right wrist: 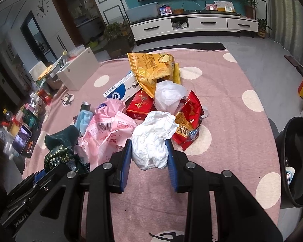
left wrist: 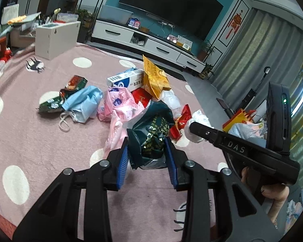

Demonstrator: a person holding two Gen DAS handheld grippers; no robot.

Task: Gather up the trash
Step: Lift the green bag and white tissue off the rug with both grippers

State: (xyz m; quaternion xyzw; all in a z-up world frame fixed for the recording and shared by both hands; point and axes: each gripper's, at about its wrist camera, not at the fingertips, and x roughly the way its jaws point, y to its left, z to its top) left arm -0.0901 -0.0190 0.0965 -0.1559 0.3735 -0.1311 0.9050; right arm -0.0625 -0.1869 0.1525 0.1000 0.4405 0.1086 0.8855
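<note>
Left wrist view, pink dotted blanket (left wrist: 40,145), left tool (left wrist: 147,151) clamping green wrapper (left wrist: 151,133), right tool (right wrist: 149,153) clamping tissue (right wrist: 151,141).

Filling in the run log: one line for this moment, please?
left gripper: shut on green wrapper | right gripper: shut on tissue | bin: right

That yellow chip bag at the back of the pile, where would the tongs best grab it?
Pinch the yellow chip bag at its flat crimped top edge, the end farthest from the tongs, coming down from above. That edge sticks up clear; the lower end is tucked among the other trash.
</note>
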